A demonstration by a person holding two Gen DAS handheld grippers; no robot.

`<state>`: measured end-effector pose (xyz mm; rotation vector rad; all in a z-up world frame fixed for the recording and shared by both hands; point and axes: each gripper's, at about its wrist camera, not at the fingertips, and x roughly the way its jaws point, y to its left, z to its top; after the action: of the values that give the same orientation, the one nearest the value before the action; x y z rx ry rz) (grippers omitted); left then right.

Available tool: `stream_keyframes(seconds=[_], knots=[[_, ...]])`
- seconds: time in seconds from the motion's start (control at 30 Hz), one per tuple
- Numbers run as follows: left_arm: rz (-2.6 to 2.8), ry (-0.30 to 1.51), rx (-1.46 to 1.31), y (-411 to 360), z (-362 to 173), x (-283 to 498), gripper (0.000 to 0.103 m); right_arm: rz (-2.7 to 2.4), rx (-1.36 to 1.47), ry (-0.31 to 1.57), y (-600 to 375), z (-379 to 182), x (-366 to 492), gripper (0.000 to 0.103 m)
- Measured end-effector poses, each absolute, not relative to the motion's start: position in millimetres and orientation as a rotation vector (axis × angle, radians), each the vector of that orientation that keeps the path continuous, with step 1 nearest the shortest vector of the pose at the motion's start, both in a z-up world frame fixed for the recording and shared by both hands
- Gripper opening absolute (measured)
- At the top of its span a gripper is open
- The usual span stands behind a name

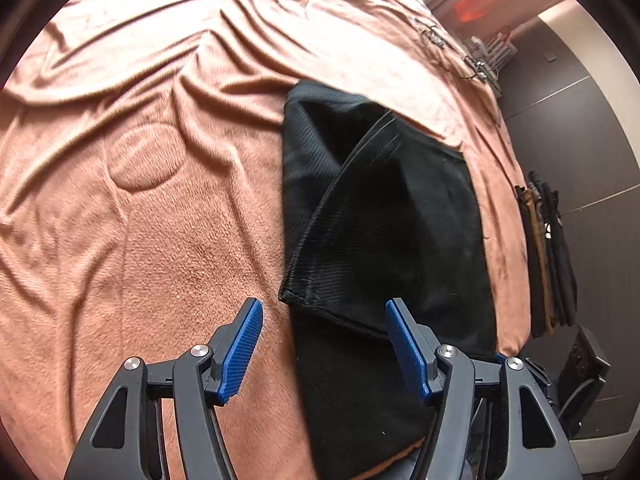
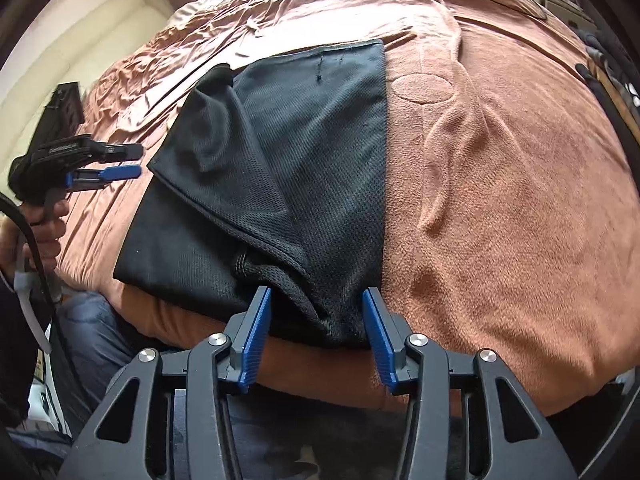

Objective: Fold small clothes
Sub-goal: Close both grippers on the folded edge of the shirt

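On the bed: a black mesh garment (image 2: 280, 168) lies partly folded on the rust-brown blanket (image 2: 500, 208), its near end right at the edge of the bed.
Garment state: one flap is already laid across the body, a seamed edge running diagonally over it; the fold looks loose and bunched at the near corner.
Right gripper (image 2: 316, 320): jaws part-way apart, straddling that bunched near corner; cloth sits between the blue pads, but I can't see them pressing on it.
Left gripper (image 1: 324, 336): jaws spread wide, nothing pinched; the hem corner of the flap lies just ahead of and between the pads, one pad over blanket, the other over black cloth.
Left seen from the right: it hovers just beside the garment's far side, held by a hand (image 2: 44, 224) at the bed edge.
Step in hand: by my reading, taking hold of the near end for the next fold.
Next move calls for: both pairs of pads closing on all the layers at once, then lifting together so the flap doesn't slide off.
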<state>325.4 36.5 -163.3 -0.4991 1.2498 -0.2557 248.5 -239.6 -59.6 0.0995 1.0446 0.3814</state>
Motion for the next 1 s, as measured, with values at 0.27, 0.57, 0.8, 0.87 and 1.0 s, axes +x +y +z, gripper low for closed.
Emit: stream_keyframes(seconds=[0.27,0.57,0.8,0.87,1.0], knots=[[-0.257,1.271,-0.523,34,-180,330,0.055,0.406,0.008,0.996,-232,-50,246,0.04],[-0.254,1.274,-0.539,29,-183,333,0.022,0.482,-0.019,1.013,-227,-61,257,0.04],[-0.27,1.238,-0.511,30,-168,330,0.01,0.52,0.053,1.028,-239,-70,257,0.027],[-0.274,1.225,-0.497,28,-162,330,0.009,0.515,0.057,1.033,-240,-72,258,0.015],[-0.274,1.202,-0.452,21,-146,332,0.009,0.496,0.073,1.021,-244,-71,257,0.004]])
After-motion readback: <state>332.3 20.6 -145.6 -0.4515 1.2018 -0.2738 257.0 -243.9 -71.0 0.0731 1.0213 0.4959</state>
